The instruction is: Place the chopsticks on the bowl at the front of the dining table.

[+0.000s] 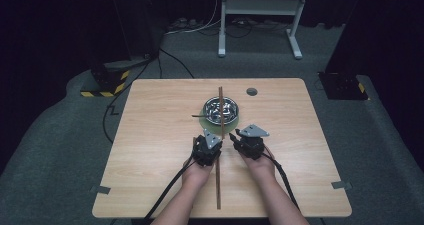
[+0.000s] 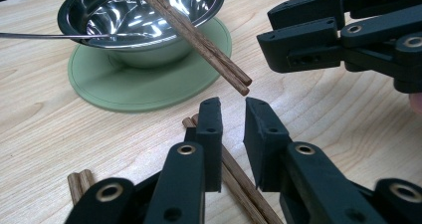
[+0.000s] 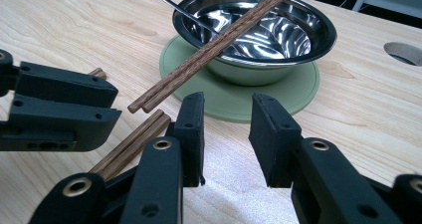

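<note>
High view: the left gripper (image 1: 209, 146) and right gripper (image 1: 248, 141) sit side by side on a wooden table (image 1: 150, 150), just before a steel bowl (image 1: 220, 110) on a green mat (image 1: 231, 126); dark room, grey carpet.

Left gripper view: its jaws gape, empty, over one chopstick pair (image 2: 239, 181); a second pair (image 2: 191, 32) rests across the bowl.

Right gripper view: its jaws stand apart, empty.

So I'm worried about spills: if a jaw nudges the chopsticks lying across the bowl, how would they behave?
The chopsticks look stiff and thin, resting on the shiny bowl rim with ends overhanging, so they'd probably slide or tip off. The light-looking bowl might shift on its green mat.
</note>
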`<state>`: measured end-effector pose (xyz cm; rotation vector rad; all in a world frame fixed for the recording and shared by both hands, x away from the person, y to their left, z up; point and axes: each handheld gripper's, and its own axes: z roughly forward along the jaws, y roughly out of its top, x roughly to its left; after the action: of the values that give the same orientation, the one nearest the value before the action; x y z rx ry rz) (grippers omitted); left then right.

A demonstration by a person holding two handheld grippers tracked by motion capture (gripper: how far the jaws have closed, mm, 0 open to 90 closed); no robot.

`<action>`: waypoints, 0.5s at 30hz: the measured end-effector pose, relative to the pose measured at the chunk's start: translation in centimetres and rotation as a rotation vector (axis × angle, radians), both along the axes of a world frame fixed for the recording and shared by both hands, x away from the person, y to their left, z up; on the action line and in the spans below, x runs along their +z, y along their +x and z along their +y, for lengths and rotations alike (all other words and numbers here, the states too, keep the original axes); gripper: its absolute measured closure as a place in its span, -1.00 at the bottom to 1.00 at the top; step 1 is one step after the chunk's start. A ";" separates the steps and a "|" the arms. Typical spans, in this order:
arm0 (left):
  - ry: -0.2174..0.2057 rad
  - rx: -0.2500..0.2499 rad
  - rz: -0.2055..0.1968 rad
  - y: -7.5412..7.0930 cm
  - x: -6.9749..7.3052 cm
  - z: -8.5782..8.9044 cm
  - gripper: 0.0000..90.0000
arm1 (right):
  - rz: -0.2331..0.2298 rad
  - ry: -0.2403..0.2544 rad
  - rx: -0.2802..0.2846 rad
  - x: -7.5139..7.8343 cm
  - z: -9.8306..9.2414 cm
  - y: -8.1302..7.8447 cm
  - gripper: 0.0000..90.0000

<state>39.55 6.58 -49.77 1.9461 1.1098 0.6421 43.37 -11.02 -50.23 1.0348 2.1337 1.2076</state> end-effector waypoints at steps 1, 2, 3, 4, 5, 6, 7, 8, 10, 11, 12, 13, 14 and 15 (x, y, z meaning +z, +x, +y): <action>0.004 -0.003 0.001 0.0 0.0 0.0 0.73 | -0.005 -0.005 0.003 0.0 0.0 0.0 0.48; 0.004 -0.003 0.001 0.0 0.0 0.0 0.74 | -0.005 -0.005 0.003 0.0 0.0 0.0 0.48; 0.005 -0.006 -0.001 0.1 0.0 0.0 0.74 | -0.006 -0.005 0.002 0.0 0.0 0.0 0.48; 0.003 -0.005 -0.001 0.1 0.0 -0.1 0.74 | -0.005 -0.005 0.003 0.0 0.0 0.0 0.48; 0.004 -0.007 -0.002 0.1 0.0 -0.1 0.75 | -0.005 -0.005 0.002 0.0 0.0 0.0 0.48; 0.003 -0.008 -0.002 0.1 0.0 -0.1 0.76 | -0.005 -0.006 0.003 0.0 0.0 0.0 0.48; 0.001 -0.007 -0.001 0.1 0.0 -0.2 0.76 | -0.005 -0.006 0.003 0.0 0.0 0.0 0.48; 0.003 -0.009 0.000 0.2 0.0 -0.2 0.76 | -0.005 -0.006 0.003 0.0 0.0 0.0 0.48; 0.003 -0.007 0.000 0.2 0.0 -0.2 0.77 | -0.004 -0.005 0.003 0.0 0.0 0.0 0.48; 0.007 -0.011 0.000 0.2 0.0 -0.2 0.77 | -0.004 -0.005 0.003 0.0 0.0 0.0 0.48; 0.009 -0.012 -0.001 0.3 0.0 -0.2 0.78 | -0.004 -0.006 0.003 0.0 0.0 0.0 0.48; 0.009 -0.012 -0.001 0.3 0.0 -0.3 0.78 | -0.005 -0.006 0.003 0.0 0.0 0.0 0.48; 0.011 -0.011 0.000 0.3 0.0 -0.3 0.78 | -0.005 -0.006 0.003 0.0 0.0 0.0 0.48; 0.005 -0.009 0.002 0.3 0.0 -0.3 0.79 | -0.004 -0.005 0.002 0.0 0.0 0.0 0.48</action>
<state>39.88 6.24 -49.80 1.9552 1.1011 0.6392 43.35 -11.02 -50.20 1.0266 2.1343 1.2036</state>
